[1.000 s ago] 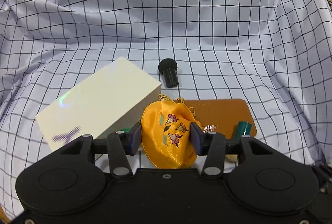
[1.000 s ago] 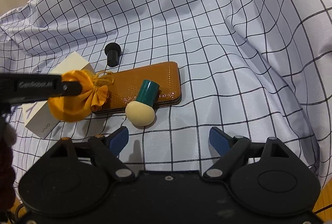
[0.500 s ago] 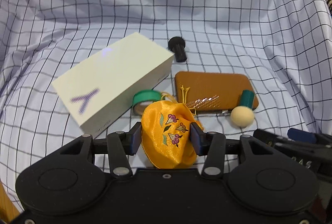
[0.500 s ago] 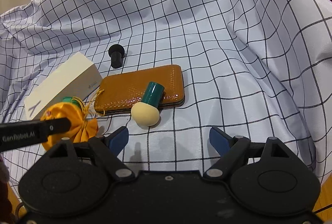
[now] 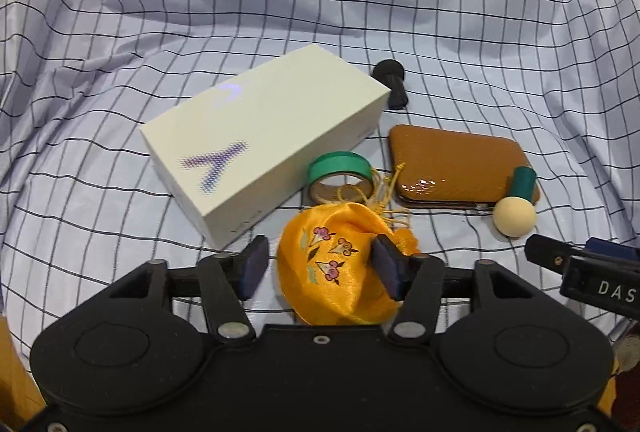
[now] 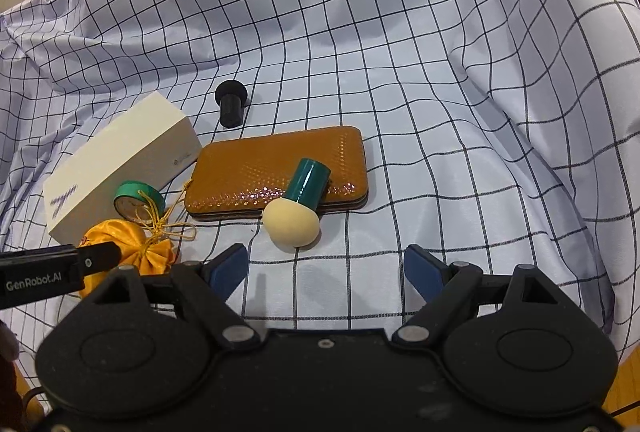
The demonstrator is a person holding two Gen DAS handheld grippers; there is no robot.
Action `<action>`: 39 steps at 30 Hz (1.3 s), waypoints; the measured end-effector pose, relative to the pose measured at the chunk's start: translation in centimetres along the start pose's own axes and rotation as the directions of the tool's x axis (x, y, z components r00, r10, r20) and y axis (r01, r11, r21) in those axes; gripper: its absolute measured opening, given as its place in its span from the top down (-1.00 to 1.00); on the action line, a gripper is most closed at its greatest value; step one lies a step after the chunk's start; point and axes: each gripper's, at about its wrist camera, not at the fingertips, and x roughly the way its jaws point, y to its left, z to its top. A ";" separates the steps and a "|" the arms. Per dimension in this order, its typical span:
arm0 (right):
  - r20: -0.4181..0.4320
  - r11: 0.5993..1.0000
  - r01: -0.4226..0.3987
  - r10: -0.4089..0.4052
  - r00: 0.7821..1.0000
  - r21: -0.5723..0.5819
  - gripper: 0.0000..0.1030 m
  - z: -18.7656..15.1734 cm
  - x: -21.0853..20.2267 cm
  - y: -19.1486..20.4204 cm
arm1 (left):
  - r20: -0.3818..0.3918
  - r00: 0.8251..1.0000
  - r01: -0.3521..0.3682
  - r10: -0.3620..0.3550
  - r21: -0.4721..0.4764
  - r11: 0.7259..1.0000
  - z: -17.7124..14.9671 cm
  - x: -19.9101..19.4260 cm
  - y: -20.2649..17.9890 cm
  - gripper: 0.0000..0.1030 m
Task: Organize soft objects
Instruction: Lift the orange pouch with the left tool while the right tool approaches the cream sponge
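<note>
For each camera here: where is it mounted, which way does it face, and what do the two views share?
Left wrist: on the left tongs, looking down at the opening blue pads around the orange pouch; right tongs at the right edge.
Right wrist: on the open right tongs, looking down at the sponge.
Shared: pouch, box, tape, wallet.

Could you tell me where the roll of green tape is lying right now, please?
In the left wrist view the green tape roll lies on the checked cloth, against the white box, left of the brown case and just beyond the orange pouch.
</note>
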 end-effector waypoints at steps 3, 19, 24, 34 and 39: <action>0.000 1.000 0.007 -0.007 1.000 -0.011 -0.65 0.2 0.4 0.2 | 0.001 1.000 -0.006 0.006 -0.004 1.000 -0.1 0.2 0.2 -0.26; 0.101 0.971 0.108 -0.088 0.991 -0.212 -0.65 0.9 1.9 2.6 | -0.004 1.000 0.000 0.000 -0.029 1.000 -0.4 0.7 0.8 -0.55; 0.158 0.940 0.145 -0.099 0.982 -0.310 -0.66 0.4 2.2 3.8 | -0.008 1.000 0.005 -0.006 -0.035 0.999 -0.6 1.0 0.9 -0.60; 0.208 0.841 0.154 -0.051 0.977 -0.519 -0.66 0.0 1.7 3.9 | -0.017 1.000 0.016 -0.017 -0.053 0.998 -0.4 1.3 1.2 -0.63; 0.165 0.798 0.113 -0.018 0.986 -0.592 -0.66 -0.3 2.1 3.8 | -0.020 1.000 0.018 -0.019 -0.057 0.998 -0.4 1.3 1.2 -0.63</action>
